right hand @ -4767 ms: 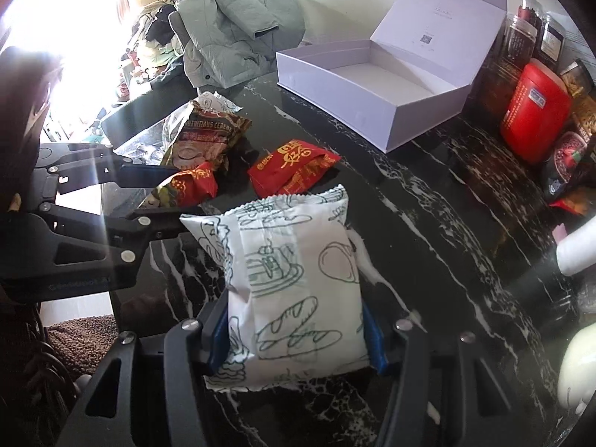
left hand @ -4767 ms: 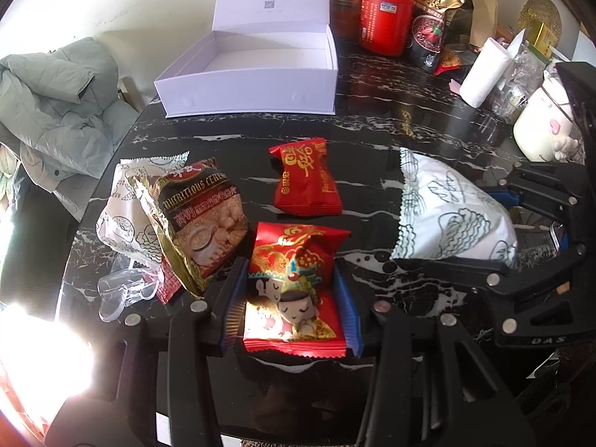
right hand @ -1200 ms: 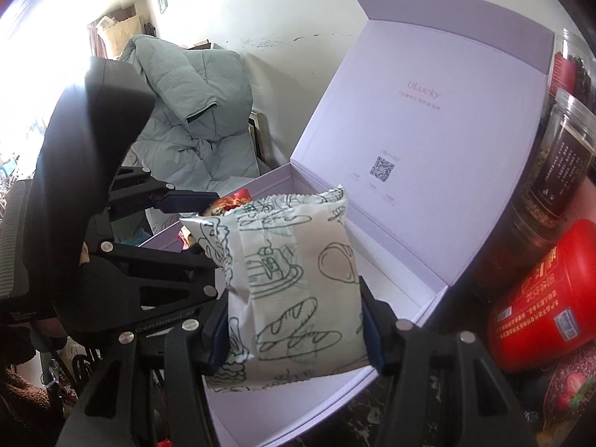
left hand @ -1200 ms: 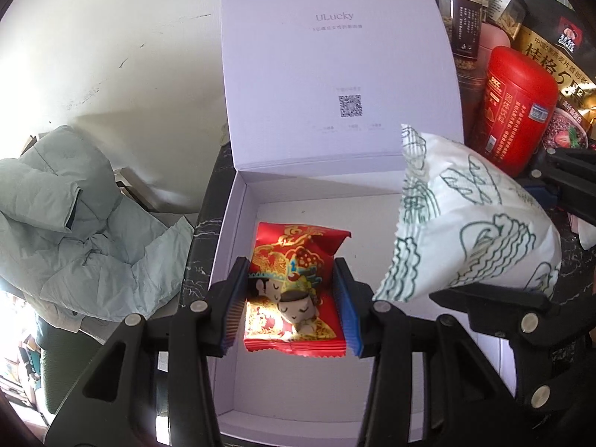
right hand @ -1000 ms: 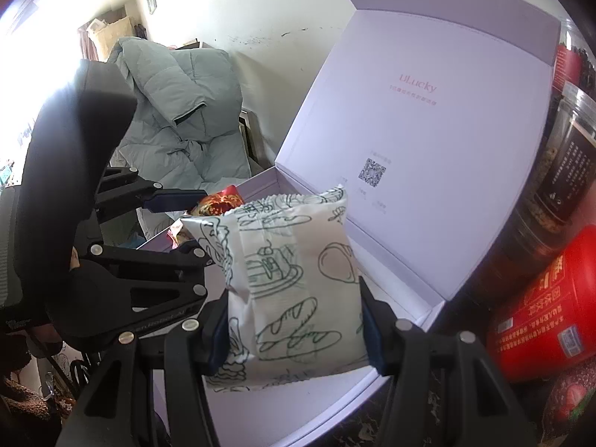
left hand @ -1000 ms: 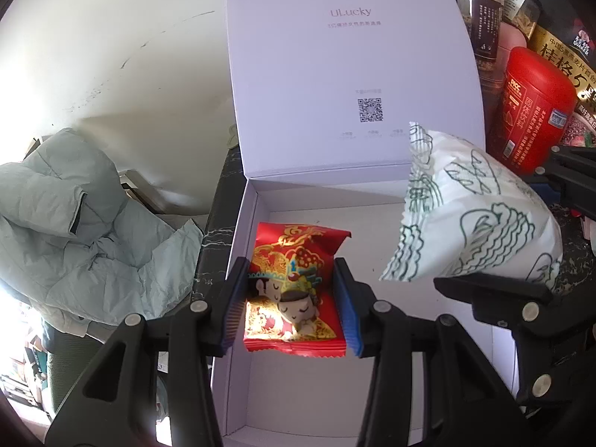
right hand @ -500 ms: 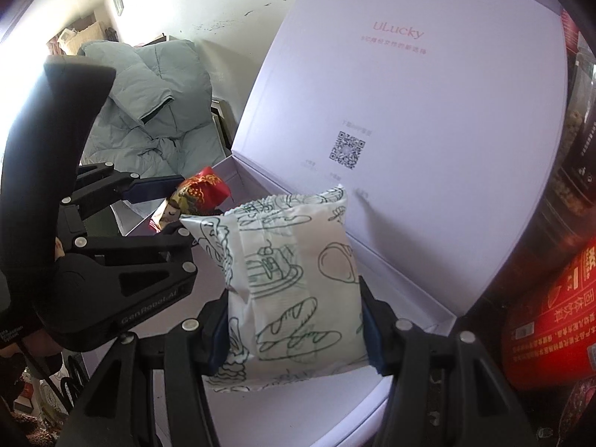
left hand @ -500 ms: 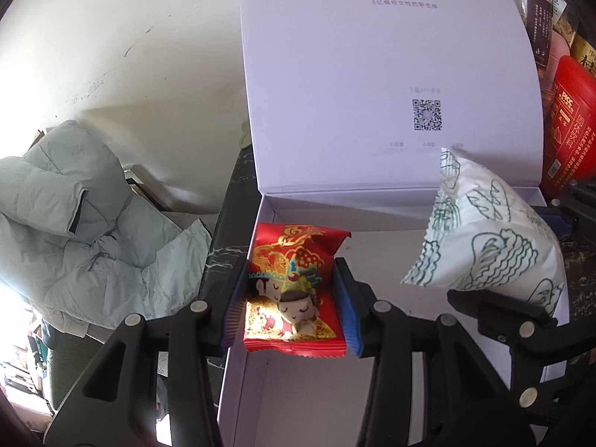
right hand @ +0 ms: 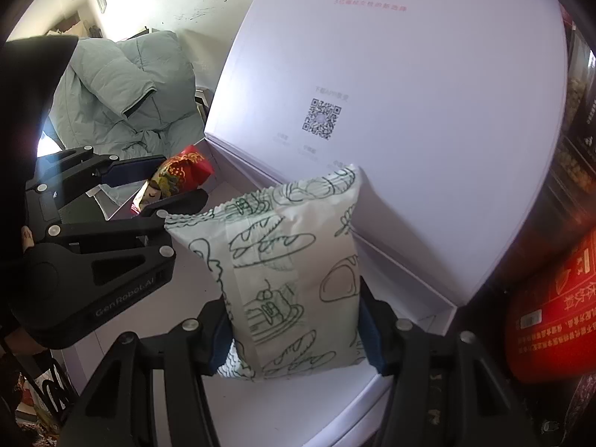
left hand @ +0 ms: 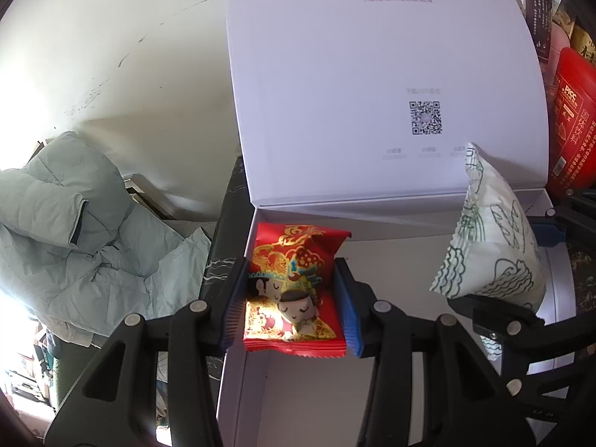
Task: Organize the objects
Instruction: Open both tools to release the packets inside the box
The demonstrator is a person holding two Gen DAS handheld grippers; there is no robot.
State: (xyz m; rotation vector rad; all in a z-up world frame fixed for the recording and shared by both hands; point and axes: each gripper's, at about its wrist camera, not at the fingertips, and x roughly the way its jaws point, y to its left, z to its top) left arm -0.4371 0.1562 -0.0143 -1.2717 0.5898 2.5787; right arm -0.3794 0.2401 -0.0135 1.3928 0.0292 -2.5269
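My left gripper (left hand: 294, 305) is shut on a red snack packet (left hand: 294, 287) with a cartoon couple, held above the back left corner of the open white box (left hand: 391, 391). My right gripper (right hand: 294, 331) is shut on a white bread packet (right hand: 294, 272) with green drawings, held over the box floor (right hand: 193, 294) near its right side. The box lid (left hand: 372, 74) stands upright behind both. The bread packet (left hand: 491, 246) shows at the right of the left wrist view, and the red packet (right hand: 178, 175) and left gripper (right hand: 160, 182) at the left of the right wrist view.
A red canister (left hand: 573, 119) and jars stand right of the box; the canister (right hand: 551, 309) is close to my right gripper. A pale green jacket (left hand: 67, 231) lies past the dark marble table's left edge (left hand: 219, 246). A white wall is behind.
Both grippers have moved forward from the table to over the box, closer to the lid, each still holding its packet. The lid now fills more of both views.
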